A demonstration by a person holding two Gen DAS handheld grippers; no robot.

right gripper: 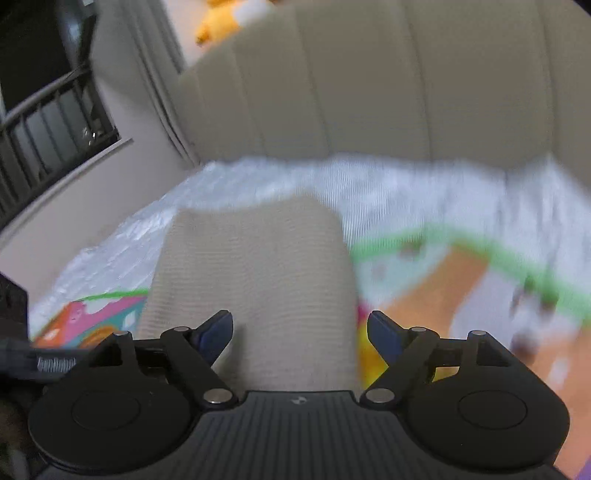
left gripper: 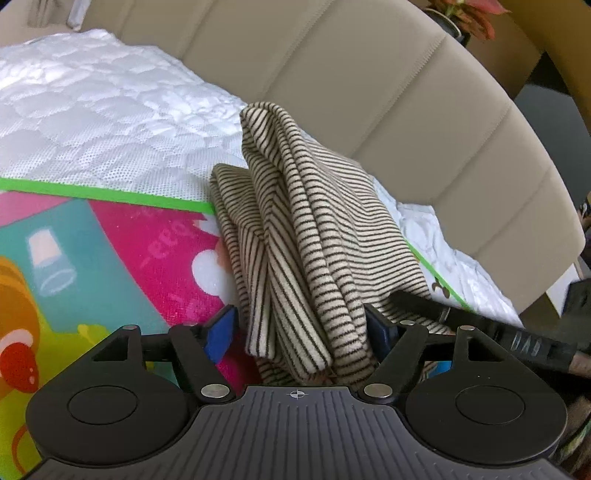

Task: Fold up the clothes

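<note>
A cream garment with thin dark stripes (left gripper: 306,236) is bunched in folds on the colourful play mat (left gripper: 110,258). It rises in a peak towards the headboard. My left gripper (left gripper: 301,330) is open, jaws wide apart, with the bunched cloth lying between them; the right blue pad (left gripper: 382,330) touches the cloth. In the blurred right wrist view the same garment (right gripper: 251,273) looks plain beige and runs forward between the jaws of my right gripper (right gripper: 299,332), which is also open. Part of the right tool (left gripper: 461,321) shows as a black bar at the garment's right.
The mat with its green border (left gripper: 92,192) lies on a white quilted mattress (left gripper: 92,110). A beige padded headboard (left gripper: 369,92) stands behind. There is a potted plant (left gripper: 465,18) at the top right, and a window with railing (right gripper: 44,122) at the left of the right wrist view.
</note>
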